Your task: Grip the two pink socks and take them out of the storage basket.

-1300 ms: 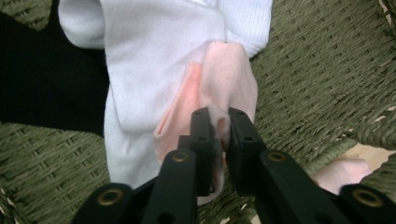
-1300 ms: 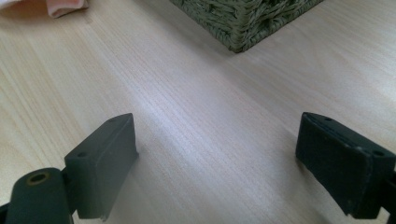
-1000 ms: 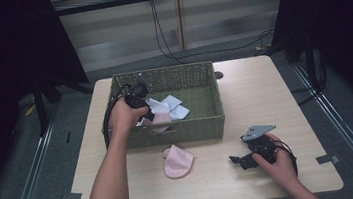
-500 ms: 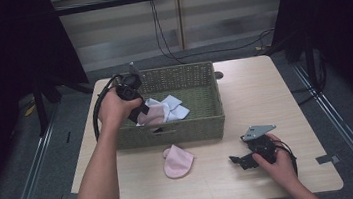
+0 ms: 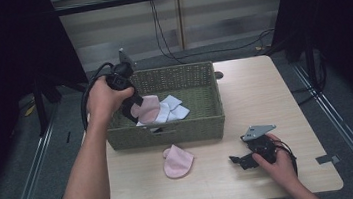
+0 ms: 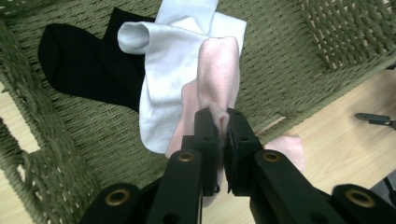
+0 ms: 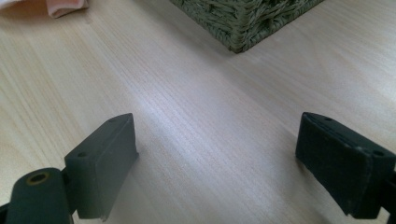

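Two pink socks: one [image 5: 177, 161] lies on the bench [image 5: 264, 89] at lower centre, one [image 6: 215, 77] hangs over the basket [image 5: 188, 128]. The left tool [image 6: 222, 135] is clamped tight on the hanging sock. The right tool [image 7: 215, 158] gapes wide, empty.

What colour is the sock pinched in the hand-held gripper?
Pale pink sock, pinched by the left hand-held gripper; clearest in the left gripper view.

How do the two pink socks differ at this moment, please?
The held pink sock hangs pinched in the left gripper over the basket; the other pink sock lies free on the table in front of it. The held one hangs lengthwise; the other lies flat. Both are pale pink.
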The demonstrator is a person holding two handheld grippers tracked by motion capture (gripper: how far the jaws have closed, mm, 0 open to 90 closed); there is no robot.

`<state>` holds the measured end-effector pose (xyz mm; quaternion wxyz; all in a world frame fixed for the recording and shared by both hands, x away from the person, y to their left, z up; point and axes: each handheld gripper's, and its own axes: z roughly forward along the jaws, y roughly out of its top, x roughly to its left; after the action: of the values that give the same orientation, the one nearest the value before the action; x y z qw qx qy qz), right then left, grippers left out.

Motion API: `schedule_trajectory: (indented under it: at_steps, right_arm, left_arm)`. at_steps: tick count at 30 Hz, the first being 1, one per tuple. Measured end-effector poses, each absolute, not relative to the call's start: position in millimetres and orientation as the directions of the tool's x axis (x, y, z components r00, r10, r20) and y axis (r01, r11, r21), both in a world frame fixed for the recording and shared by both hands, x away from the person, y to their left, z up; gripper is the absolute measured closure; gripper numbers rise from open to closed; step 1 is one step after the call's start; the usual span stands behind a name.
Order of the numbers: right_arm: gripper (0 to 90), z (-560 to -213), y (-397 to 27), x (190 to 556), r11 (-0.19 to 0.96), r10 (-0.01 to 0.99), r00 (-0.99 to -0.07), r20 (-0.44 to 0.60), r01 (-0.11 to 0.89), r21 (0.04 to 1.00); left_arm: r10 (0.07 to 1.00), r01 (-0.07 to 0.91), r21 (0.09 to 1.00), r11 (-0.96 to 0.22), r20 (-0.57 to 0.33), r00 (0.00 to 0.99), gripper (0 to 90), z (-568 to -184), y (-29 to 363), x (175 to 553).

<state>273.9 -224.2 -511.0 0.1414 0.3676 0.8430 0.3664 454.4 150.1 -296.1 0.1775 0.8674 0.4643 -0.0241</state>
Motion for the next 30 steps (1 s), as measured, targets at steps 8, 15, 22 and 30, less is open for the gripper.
schedule_trajectory:
  at_steps: [8,15,22,30]
  right_arm:
    - [11.7,-510.9,-224.2,273.9,0.461,0.723,-0.69,0.031,0.516,0.722]
    - [11.7,-510.9,-224.2,273.8,0.461,0.724,-0.689,0.032,0.518,0.721]
    - [11.7,-511.0,-224.2,273.9,0.462,0.723,-0.69,0.031,0.516,0.722]
    - [11.7,-510.9,-224.2,273.8,0.461,0.723,-0.69,0.031,0.516,0.721]
  left_arm:
    - [0.78,0.8,0.294,-0.523,-0.214,0.588,85.0,-276.8,146.3,449.5]
    - [0.774,0.796,0.293,-0.53,-0.216,0.595,85.0,-261.0,142.8,443.6]
    - [0.758,0.786,0.296,-0.543,-0.23,0.61,84.9,-251.2,139.3,434.6]
    - [0.742,0.775,0.287,-0.563,-0.239,0.627,84.9,-244.9,137.4,424.3]
